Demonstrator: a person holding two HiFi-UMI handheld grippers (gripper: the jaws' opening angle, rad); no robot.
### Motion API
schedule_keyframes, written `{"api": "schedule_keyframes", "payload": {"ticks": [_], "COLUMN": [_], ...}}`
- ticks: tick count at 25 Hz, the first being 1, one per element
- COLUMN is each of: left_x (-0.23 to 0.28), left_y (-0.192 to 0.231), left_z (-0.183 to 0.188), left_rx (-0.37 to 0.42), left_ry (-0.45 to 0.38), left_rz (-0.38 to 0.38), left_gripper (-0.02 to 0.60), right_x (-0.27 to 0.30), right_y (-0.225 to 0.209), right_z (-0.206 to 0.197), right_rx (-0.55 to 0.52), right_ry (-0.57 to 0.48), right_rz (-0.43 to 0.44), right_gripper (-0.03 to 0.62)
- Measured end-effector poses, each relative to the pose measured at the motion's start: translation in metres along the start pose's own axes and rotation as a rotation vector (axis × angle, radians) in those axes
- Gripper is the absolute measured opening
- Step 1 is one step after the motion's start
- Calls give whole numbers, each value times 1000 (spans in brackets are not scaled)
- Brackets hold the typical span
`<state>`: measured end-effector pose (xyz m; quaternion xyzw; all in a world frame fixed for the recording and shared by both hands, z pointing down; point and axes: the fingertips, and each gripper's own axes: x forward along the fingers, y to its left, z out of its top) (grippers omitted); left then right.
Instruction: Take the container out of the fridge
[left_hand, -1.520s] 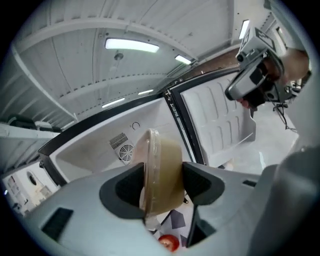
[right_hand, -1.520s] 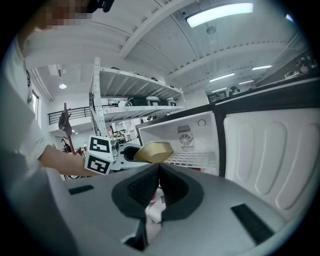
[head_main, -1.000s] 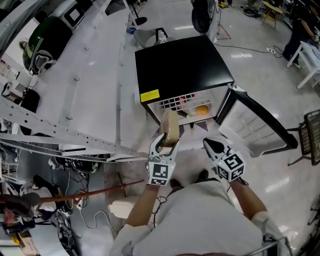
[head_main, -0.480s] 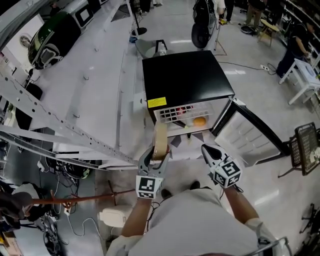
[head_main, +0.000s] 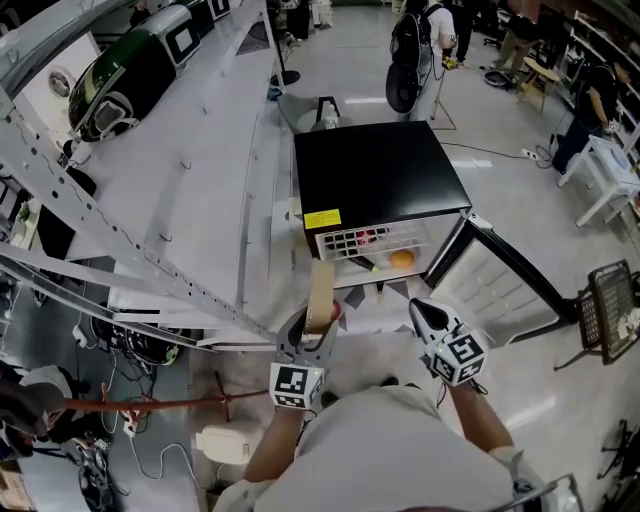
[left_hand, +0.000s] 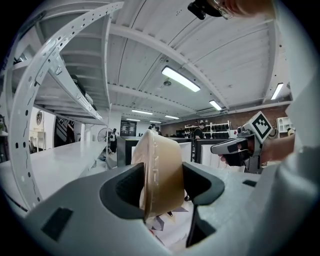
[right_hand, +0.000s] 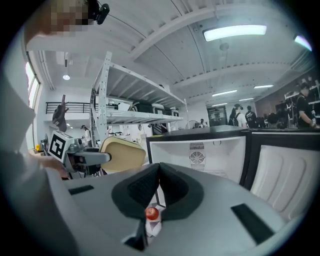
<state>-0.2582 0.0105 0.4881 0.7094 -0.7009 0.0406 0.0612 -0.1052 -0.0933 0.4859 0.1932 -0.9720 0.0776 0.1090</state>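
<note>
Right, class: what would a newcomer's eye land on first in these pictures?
The tan container, clamped on edge in the left gripper, out in front of the fridge. Behind it that black fridge stands with its door wide open, an orange item inside.

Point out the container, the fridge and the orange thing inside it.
container (head_main: 320, 292): head view, on its beige side.
fridge (head_main: 380, 170): head view, on its black top.
orange thing (head_main: 401, 258): head view, on its middle.

A green appliance (head_main: 128, 75) is being kept on the white rack (head_main: 200, 170). Cables (head_main: 150, 345) and a reddish rod (head_main: 150, 403) are being left below.
</note>
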Motion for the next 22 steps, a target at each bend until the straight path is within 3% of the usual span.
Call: {"api": "schedule_keyframes", "payload": {"ticks": [22], "left_x": [-1], "left_y": [-6], "left_z": [0], "left_rx": [-4], "left_ry": [2], "left_rz": [-20], "left_gripper": [235], "right_x": [1], "right_y": [2], "right_z": [-3], "right_rx": [32], "right_ry": [4], "right_rz": [14], "right_gripper": [6]}}
